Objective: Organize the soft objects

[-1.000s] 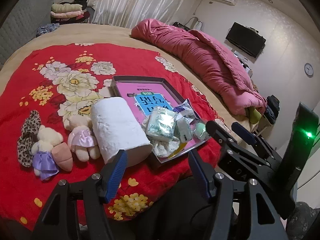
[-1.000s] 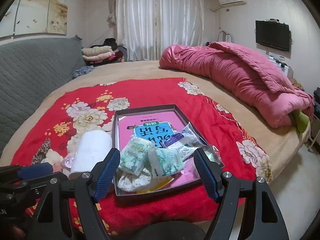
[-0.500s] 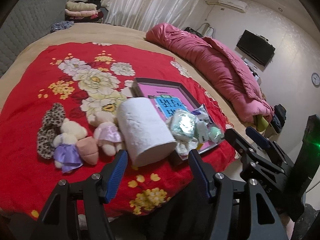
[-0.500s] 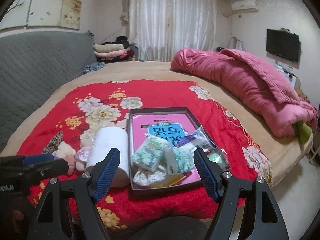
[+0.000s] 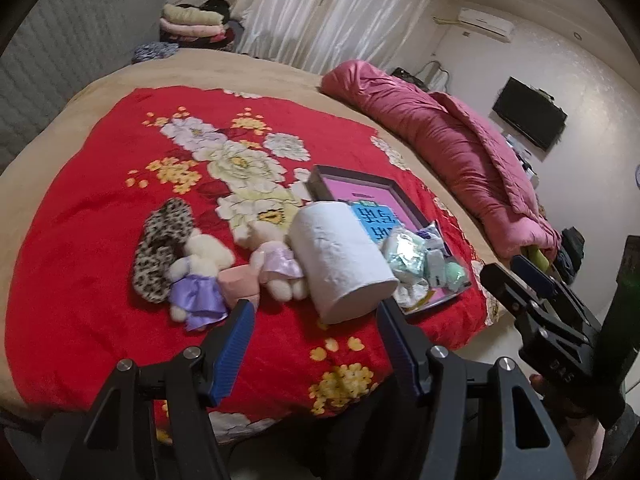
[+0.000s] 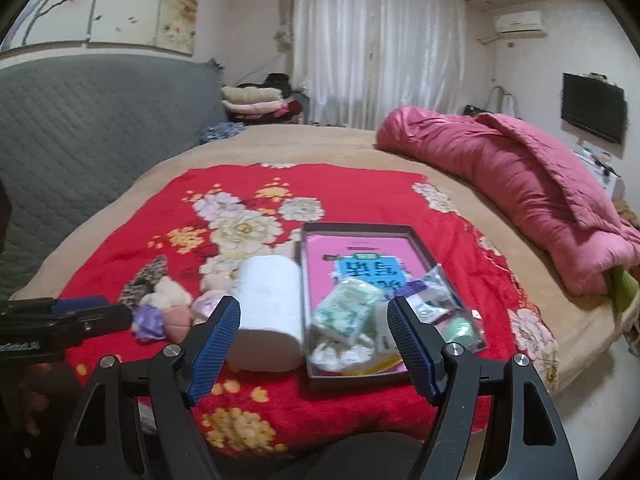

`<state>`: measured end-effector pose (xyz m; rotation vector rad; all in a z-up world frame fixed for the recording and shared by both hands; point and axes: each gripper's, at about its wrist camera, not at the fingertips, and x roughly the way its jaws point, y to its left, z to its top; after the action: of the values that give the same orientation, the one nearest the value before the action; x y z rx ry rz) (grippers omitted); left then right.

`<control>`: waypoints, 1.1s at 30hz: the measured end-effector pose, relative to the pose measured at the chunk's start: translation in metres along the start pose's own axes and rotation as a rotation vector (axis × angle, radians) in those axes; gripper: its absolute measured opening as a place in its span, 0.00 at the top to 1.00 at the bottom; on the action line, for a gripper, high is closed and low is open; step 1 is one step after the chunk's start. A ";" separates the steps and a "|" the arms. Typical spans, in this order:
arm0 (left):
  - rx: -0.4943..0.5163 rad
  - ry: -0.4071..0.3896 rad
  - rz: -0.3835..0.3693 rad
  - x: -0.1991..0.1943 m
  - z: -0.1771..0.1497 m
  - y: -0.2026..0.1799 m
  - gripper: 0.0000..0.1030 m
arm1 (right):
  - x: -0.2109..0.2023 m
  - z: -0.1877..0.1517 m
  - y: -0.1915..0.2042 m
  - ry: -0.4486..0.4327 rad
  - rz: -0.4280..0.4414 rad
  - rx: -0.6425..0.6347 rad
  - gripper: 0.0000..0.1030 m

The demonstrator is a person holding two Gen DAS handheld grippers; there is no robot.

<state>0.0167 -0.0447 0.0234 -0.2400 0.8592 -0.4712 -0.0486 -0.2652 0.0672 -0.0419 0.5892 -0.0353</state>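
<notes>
A roll of white paper (image 5: 340, 258) is lying on its side on the red floral blanket (image 5: 92, 208) that is covering the bed (image 6: 336, 144). In the left wrist view its long axis is running from about 11 o'clock to 5 o'clock, with the flat end face pointing toward the camera at 5 o'clock. It is touching the left wall of a dark shallow tray (image 5: 320, 174), whose long side is running roughly from 10 o'clock to 4 o'clock.

At 9 o'clock from the roll, two small plush bears are lying: one in a pink dress (image 5: 276, 264), pressed against the roll, and one in a purple dress (image 5: 198, 276) farther left, both with feet pointing toward 5 o'clock. A pink sponge-like piece (image 5: 238, 284) is sitting between them, and a leopard-print slipper (image 5: 160, 248) is stretching from 1 o'clock to 7 o'clock just beyond the purple bear.

Inside the tray, a pink booklet (image 6: 360, 248) is lying flat, its near half covered by soft packets (image 6: 344, 312) and clear wrappers. These are blurring together in the right wrist view, so their number is hard to make out.

The left gripper (image 5: 314, 338) is hovering over the blanket's near edge with its jaws standing open and nothing between them. The right gripper (image 6: 314, 340) is likewise holding its jaws wide apart and empty, framing the roll and tray. The bears are partly hidden behind the left gripper's body in the right wrist view. A pink quilt (image 6: 540, 184) is lying heaped at 2 o'clock.
</notes>
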 end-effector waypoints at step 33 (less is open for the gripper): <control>-0.212 0.000 0.110 0.021 -0.002 0.094 0.39 | 0.043 -0.026 0.104 0.104 0.367 -0.281 0.25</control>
<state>0.0557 0.0272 -0.0284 -0.3850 0.9180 -0.2779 -0.0250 -0.1637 0.0169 -0.2047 0.6955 0.4041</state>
